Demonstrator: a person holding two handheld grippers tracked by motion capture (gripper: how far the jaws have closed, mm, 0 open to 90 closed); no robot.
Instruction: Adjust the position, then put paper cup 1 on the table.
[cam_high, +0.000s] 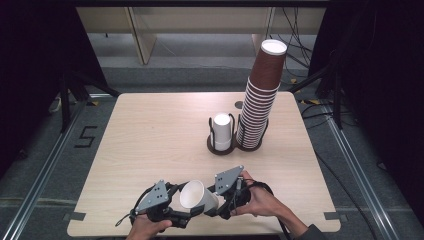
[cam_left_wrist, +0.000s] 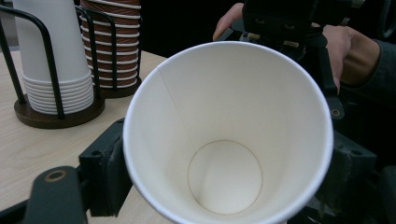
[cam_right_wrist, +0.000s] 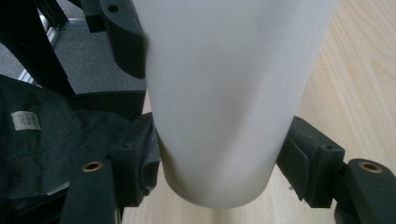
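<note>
Your right gripper (cam_high: 212, 199) has its jaws closed on the base end of the white paper cup (cam_high: 198, 196); in the right gripper view both pads press the cup's wall near its bottom. Your left gripper (cam_high: 186, 212) has its jaws set either side of the cup near the rim. In the left gripper view they sit against the wall, though whether they squeeze it I cannot tell.

The cup lies tilted, mouth toward your left gripper, empty inside, above the near edge of the table (cam_high: 150, 130).

Farther back, a wire holder (cam_high: 220, 145) carries a short stack of white cups (cam_high: 222, 131); touching beside it stands a tall brown cup stack (cam_high: 260, 97).

Both your hands come in low from the near edge, grippers facing each other.
</note>
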